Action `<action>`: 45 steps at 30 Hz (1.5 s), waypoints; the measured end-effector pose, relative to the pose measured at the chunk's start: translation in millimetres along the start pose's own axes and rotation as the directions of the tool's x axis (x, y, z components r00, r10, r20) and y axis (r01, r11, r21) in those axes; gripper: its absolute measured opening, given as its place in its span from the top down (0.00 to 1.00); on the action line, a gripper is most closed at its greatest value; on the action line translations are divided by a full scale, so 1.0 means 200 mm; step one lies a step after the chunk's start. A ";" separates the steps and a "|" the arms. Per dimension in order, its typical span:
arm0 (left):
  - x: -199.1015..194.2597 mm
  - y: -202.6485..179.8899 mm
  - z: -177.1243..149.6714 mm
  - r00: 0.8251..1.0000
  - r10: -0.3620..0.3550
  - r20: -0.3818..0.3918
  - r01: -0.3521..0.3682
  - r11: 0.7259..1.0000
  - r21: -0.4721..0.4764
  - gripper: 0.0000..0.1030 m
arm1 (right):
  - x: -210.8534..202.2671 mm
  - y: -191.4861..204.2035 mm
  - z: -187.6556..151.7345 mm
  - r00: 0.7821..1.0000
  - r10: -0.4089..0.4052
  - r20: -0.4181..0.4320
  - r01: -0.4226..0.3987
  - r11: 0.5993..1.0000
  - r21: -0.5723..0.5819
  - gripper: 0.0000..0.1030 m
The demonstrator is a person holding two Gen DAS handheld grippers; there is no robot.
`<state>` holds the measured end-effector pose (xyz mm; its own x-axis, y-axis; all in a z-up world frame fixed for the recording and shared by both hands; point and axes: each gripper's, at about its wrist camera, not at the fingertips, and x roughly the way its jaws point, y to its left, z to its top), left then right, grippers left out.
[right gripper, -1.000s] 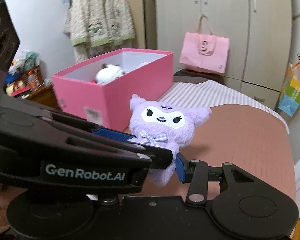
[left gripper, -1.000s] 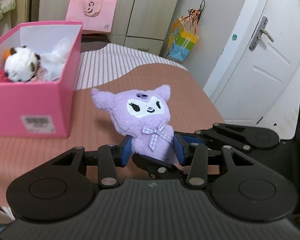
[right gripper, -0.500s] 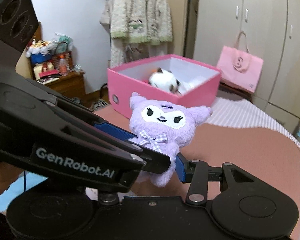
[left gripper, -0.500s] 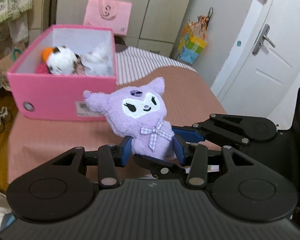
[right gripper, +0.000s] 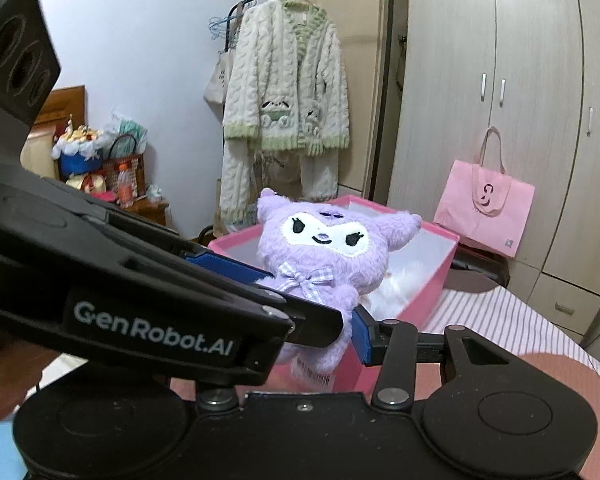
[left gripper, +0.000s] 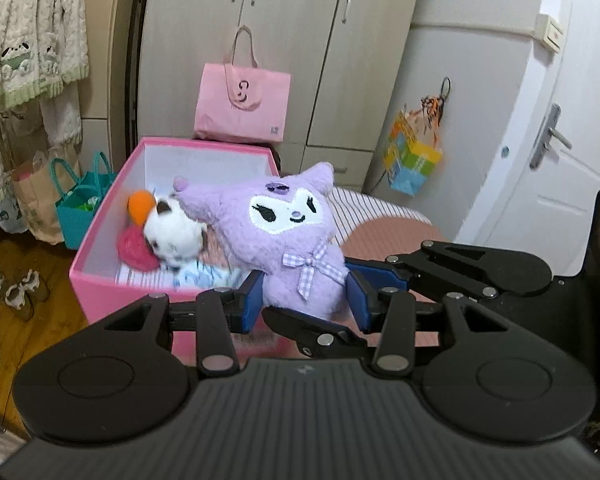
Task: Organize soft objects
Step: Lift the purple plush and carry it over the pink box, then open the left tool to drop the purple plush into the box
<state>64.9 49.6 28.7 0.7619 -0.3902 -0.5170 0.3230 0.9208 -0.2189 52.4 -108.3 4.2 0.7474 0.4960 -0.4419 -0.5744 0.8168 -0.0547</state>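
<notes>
A purple plush doll (left gripper: 288, 236) with a white face and a checked bow hangs in the air, upright, over the near edge of the pink box (left gripper: 100, 216). My left gripper (left gripper: 306, 302) is shut on its lower body, a blue pad on each side. My right gripper (right gripper: 320, 338) is shut on the same body from the other side; only its right pad shows in its own view, since the left gripper's fingers (right gripper: 228, 268) cover the other. Inside the box lie a white-and-brown plush (left gripper: 172, 232), an orange ball (left gripper: 142, 204) and a pink soft item (left gripper: 134, 248).
The box (right gripper: 428, 280) stands on a bed with a pink-brown cover (right gripper: 540, 364) and a striped sheet (right gripper: 496, 316). Behind it are a pink tote bag (left gripper: 242, 104) and a wardrobe (left gripper: 300, 40). A knitted cardigan (right gripper: 288, 88) hangs on a rack. Bags (left gripper: 80, 204) and shoes (left gripper: 18, 292) sit on the floor.
Both grippers have risen and carried the purple plush toward the pink box; it has gone from above the bed cover to above the box's near edge. Both grips are unchanged.
</notes>
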 end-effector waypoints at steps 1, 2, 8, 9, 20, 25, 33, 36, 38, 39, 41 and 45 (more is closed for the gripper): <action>0.03 0.02 0.03 1.000 -0.004 0.004 0.004 1.000 -0.004 0.58 | 0.03 -0.02 0.02 1.000 0.001 0.003 -0.001 1.000 0.009 0.51; 0.05 0.04 0.06 1.000 -0.007 0.009 0.007 1.000 -0.004 0.58 | 0.06 -0.04 0.05 1.000 0.001 0.006 -0.001 1.000 0.016 0.51; 0.25 0.15 0.22 1.000 -0.024 0.012 0.024 0.999 -0.024 0.58 | 0.25 -0.16 0.16 1.000 -0.012 0.012 0.011 0.999 0.048 0.51; 0.28 0.17 0.24 1.000 -0.025 0.010 0.025 0.999 -0.032 0.58 | 0.29 -0.19 0.18 1.000 -0.012 0.011 0.012 0.998 0.054 0.51; 0.70 0.45 0.37 0.994 -0.051 -0.097 0.032 0.981 -0.189 0.58 | 0.72 -0.42 0.25 0.992 0.045 -0.117 -0.028 0.990 0.142 0.51; 0.84 0.52 0.37 0.987 -0.057 -0.151 0.021 0.973 -0.230 0.58 | 0.88 -0.47 0.25 0.978 0.063 -0.199 -0.030 0.986 0.162 0.50; 0.90 0.58 0.35 0.978 -0.065 -0.197 0.009 0.962 -0.272 0.57 | 0.99 -0.46 0.25 0.958 0.047 -0.283 -0.020 0.995 0.098 0.44; 0.84 0.56 0.34 0.988 -0.031 -0.150 -0.005 0.971 -0.239 0.53 | 0.98 -0.45 0.24 0.956 0.044 -0.289 -0.027 0.998 0.064 0.35; 0.79 0.56 0.34 0.993 -0.019 -0.113 -0.006 0.976 -0.218 0.50 | 0.95 -0.45 0.24 0.960 0.041 -0.278 -0.028 0.998 0.049 0.32; 0.76 0.55 0.34 0.995 -0.013 -0.097 -0.007 0.977 -0.211 0.48 | 0.93 -0.45 0.23 0.962 0.043 -0.271 -0.033 0.999 0.041 0.31; 0.69 0.53 0.33 0.998 0.004 -0.065 -0.017 0.981 -0.195 0.48 | 0.87 -0.43 0.23 0.966 0.048 -0.252 -0.045 0.999 0.021 0.28; 0.55 0.49 0.31 1.000 0.027 -0.009 -0.028 0.989 -0.148 0.47 | 0.72 -0.43 0.20 0.980 0.036 -0.197 -0.032 0.999 0.022 0.28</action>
<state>215.3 96.0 1.4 0.7651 -0.3650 -0.5304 0.2146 0.9212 -0.3244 223.3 -94.8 -18.4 0.6461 0.4573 -0.6111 -0.5907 0.8067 -0.0208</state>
